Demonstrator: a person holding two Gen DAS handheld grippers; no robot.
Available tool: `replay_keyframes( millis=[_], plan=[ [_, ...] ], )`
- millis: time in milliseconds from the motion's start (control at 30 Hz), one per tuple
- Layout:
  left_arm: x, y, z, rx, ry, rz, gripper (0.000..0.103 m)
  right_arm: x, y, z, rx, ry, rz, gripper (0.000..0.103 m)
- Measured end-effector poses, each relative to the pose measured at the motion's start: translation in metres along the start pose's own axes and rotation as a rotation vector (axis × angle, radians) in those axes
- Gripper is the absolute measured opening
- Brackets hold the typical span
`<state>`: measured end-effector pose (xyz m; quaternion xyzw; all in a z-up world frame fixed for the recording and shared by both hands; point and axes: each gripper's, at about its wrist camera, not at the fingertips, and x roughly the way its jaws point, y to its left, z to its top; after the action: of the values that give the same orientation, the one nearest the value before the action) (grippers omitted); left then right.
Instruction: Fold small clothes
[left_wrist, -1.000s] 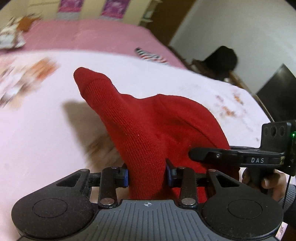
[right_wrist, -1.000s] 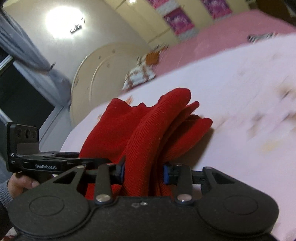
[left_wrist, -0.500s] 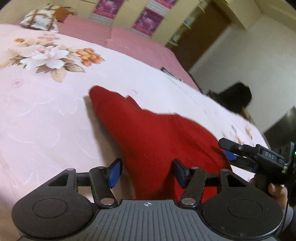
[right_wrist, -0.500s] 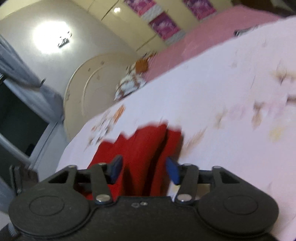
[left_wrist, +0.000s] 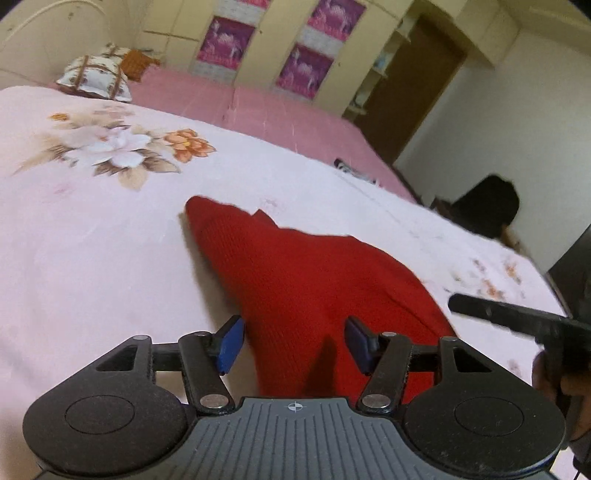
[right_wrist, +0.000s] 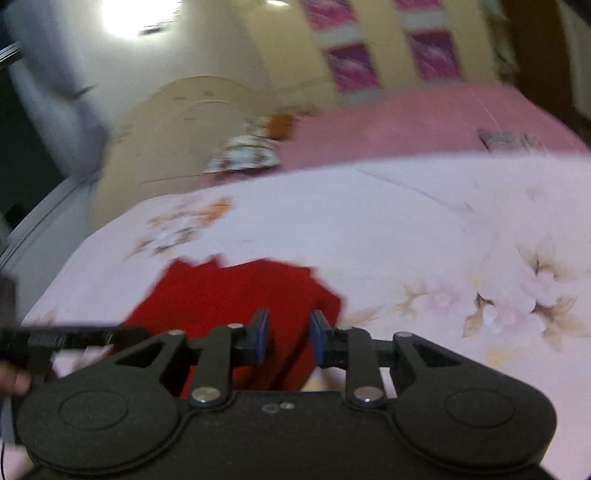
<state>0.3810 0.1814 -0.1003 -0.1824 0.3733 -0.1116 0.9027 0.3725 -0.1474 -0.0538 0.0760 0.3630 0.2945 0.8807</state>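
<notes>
Red knit thing down on the bed, both grippers off it

So the red knit garment is lying flat-ish on the pale pink floral bedspread, bunched into a rough folded wedge with one pointed end aimed toward the far side of the bed. In the right wrist view it's the same red garment, blurry but clearly resting on the spread.

Left gripper: the blue pads stand well apart, the cloth sits between them but neither pad presses on it, so it's just straddling the near edge of the fabric. Nothing clamped.

Right gripper: the jaws are closing right now, with a narrow gap between the pads. The red cloth shows behind and below that gap, but the pads don't look like they're pinching any of it. That frame is pretty smeared, though.

You can also see the other gripper poking in from the side of each view, with a bit of a hand on its handle. Further back there's a patterned pillow on the plain pink sheet
</notes>
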Motion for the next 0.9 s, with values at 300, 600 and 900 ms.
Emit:
replay_keyframes(
  millis=[300, 600, 900],
  plan=[
    [-0.012, -0.013, -0.043, -0.04, 0.002, 0.189, 0.087, -0.002, 0.037, -0.04, -0.174, 0.138, -0.139, 0.031],
    [-0.121, -0.075, -0.093, 0.076, -0.14, 0.284, 0.103, -0.096, 0.077, -0.054, -0.082, 0.005, -0.171, 0.093],
    [-0.196, -0.1, -0.138, 0.071, -0.133, 0.265, 0.103, -0.146, 0.124, -0.113, -0.091, 0.11, -0.276, 0.102]
  ],
)
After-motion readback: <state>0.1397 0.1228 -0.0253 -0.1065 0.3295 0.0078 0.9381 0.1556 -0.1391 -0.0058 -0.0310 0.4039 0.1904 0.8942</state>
